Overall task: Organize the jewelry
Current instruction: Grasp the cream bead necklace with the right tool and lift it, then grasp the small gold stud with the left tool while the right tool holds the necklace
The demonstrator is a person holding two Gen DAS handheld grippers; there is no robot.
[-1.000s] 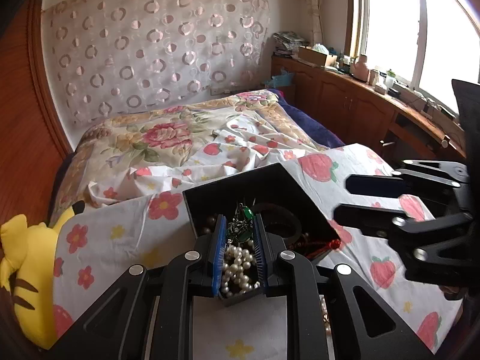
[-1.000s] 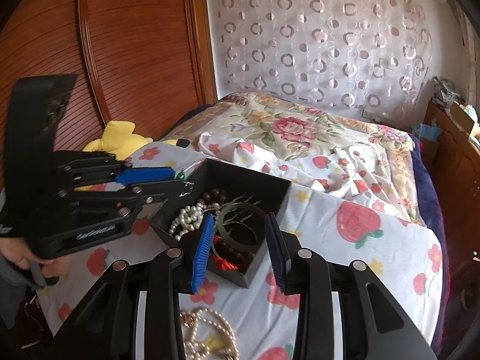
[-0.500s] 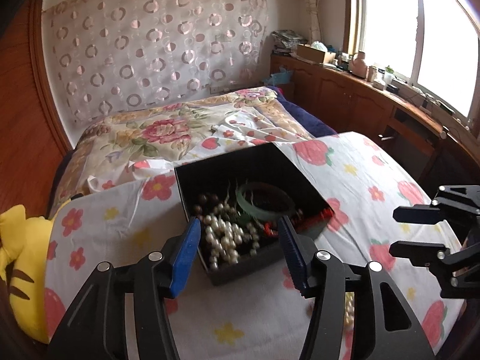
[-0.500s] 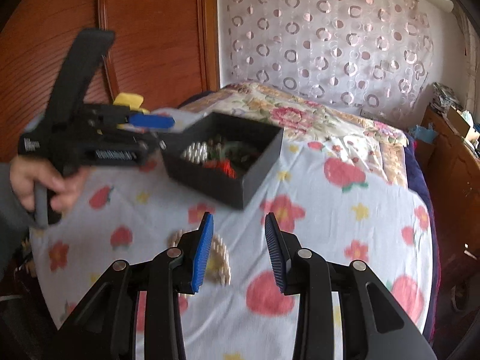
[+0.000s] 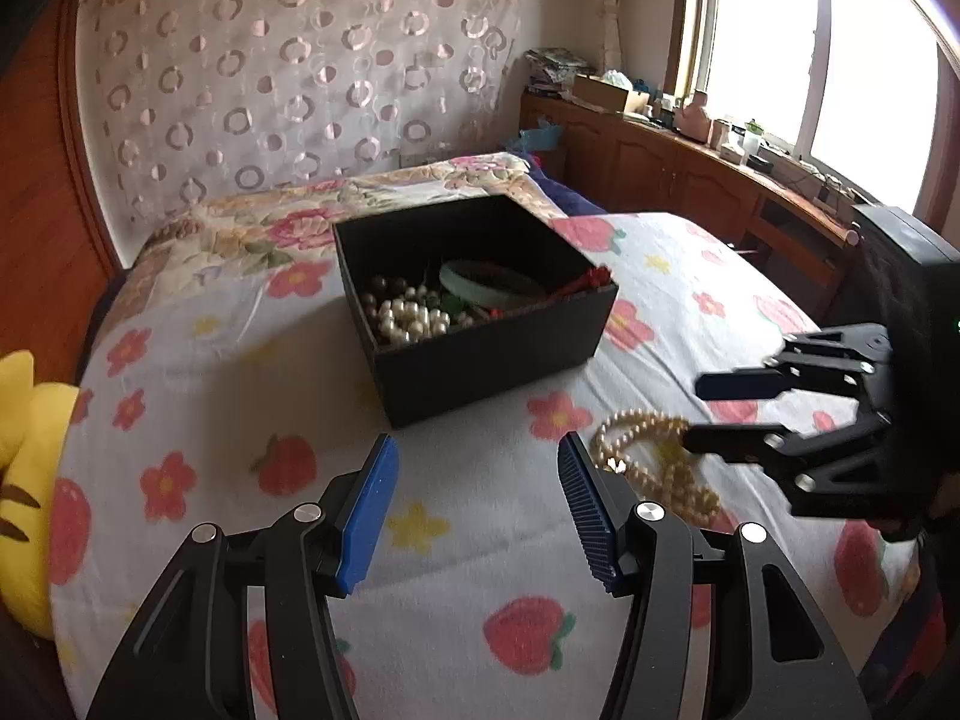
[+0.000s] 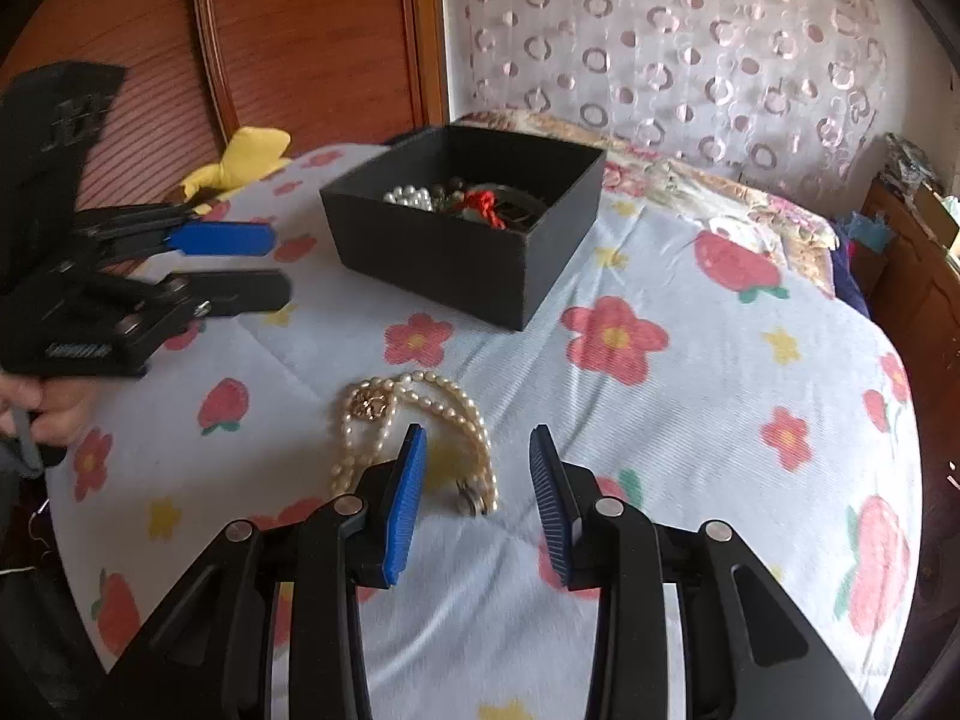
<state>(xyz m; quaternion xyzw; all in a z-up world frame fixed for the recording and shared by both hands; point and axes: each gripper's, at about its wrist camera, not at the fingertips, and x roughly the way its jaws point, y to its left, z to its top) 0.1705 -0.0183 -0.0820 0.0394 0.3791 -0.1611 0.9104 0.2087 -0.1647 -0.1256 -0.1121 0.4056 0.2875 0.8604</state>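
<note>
1. The black box [image 5: 480,354] stands on the bed cover [image 5: 210,372], which is printed with flowers and strawberries. The box is turned so that one corner points toward both cameras.
2. Inside the box lie white pearls [image 5: 408,318], dark beads, a pale green bangle [image 5: 480,282] and something red [image 6: 480,204].
3. A cream pearl necklace [image 6: 414,420] lies loose on the cover, near the box but not touching it. Its strands are bunched, and the long axis runs about from the box toward the right gripper [image 6: 477,498].
4. The right gripper is spread, with nothing between its blue pads. It hangs just over the near end of the necklace; I cannot tell if it touches it.
5. The left gripper [image 5: 477,510] is spread wide too and holds nothing. It is in front of the box and beside the necklace.
6. Only the left wrist view shows the window [image 5: 810,42] and the wooden cabinet [image 5: 690,180] under it. Only the right wrist view shows the hand [image 6: 42,408] that holds the left gripper.
7. A yellow plush toy [image 5: 24,450] lies at the left edge of the bed.
8. There is small writing on the side of the left gripper, but it is too blurred to read.
</note>
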